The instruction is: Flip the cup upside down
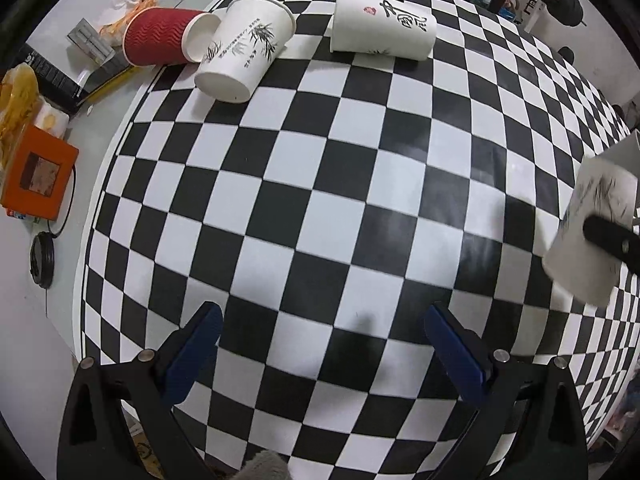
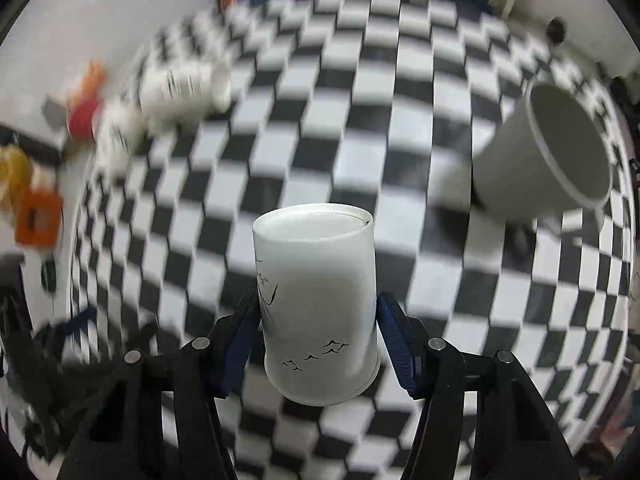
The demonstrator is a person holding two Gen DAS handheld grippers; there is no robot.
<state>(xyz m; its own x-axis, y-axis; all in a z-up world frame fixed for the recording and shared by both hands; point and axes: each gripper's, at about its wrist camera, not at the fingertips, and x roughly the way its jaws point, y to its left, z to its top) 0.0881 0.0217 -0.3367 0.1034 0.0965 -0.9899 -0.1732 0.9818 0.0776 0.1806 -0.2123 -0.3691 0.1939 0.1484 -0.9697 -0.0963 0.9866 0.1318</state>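
My right gripper (image 2: 318, 320) is shut on a white paper cup with black bird and reed drawings (image 2: 316, 304); the cup's base points away from me and up, its rim toward me, held above the checkered table (image 2: 400, 128). The same cup shows blurred at the right edge of the left wrist view (image 1: 592, 232), with a black finger (image 1: 612, 236) across it. My left gripper (image 1: 322, 324) is open and empty, low over the checkered cloth near its front edge.
A white bamboo-print cup (image 1: 244, 48), a red ribbed cup (image 1: 160, 36) and a white calligraphy cup (image 1: 384, 28) lie on their sides at the back. A plain white cup (image 2: 548, 148) lies at the right. Boxes and an orange box (image 1: 36, 172) sit left of the cloth.
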